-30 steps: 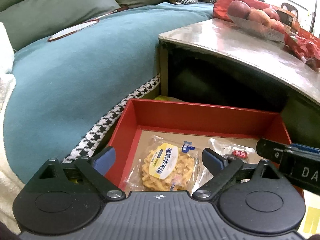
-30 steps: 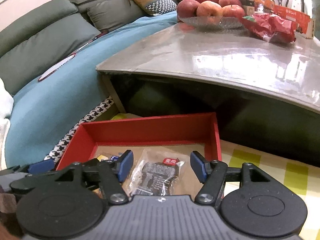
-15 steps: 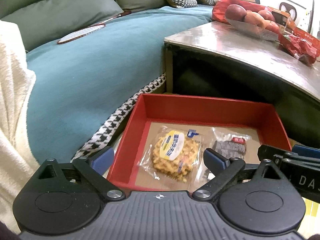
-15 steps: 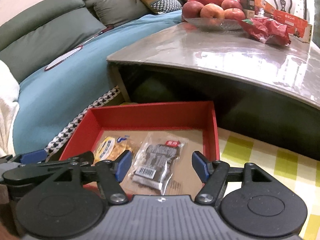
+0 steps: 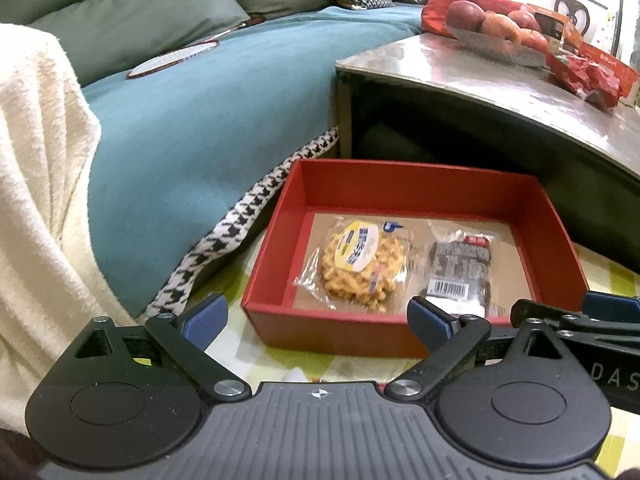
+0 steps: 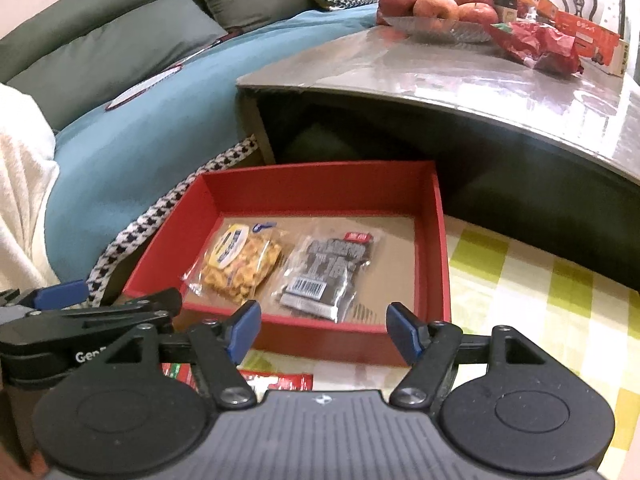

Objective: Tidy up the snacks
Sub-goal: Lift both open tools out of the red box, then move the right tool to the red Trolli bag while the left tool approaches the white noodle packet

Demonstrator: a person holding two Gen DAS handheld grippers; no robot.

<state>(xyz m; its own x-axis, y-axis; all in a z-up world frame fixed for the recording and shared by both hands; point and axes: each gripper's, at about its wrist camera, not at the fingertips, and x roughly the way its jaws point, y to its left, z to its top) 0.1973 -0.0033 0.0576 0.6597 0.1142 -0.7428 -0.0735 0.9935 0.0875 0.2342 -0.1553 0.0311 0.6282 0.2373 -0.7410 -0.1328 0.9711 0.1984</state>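
Observation:
A red box (image 5: 412, 190) (image 6: 320, 184) sits on a green-checked cloth in front of a low table. Inside lie a clear pack of yellow fried snack (image 5: 360, 264) (image 6: 240, 264) and a dark grey snack packet (image 5: 460, 268) (image 6: 328, 276) side by side. My left gripper (image 5: 316, 316) hangs open before the box's near wall, nothing between its fingers. My right gripper (image 6: 324, 328) is also at the near wall, its jaws opening and holding nothing. A red snack wrapper (image 6: 276, 380) lies on the cloth just under the right gripper.
A low metal-topped table (image 6: 440, 72) stands behind the box with a bowl of apples (image 6: 436, 8), a red bag (image 6: 536, 44) and cartons. A teal-covered sofa (image 5: 192, 120) and a white towel (image 5: 36, 184) lie to the left.
Both grippers have drawn back from over the box, so the whole box and both packets now show. The right jaws have widened a little.

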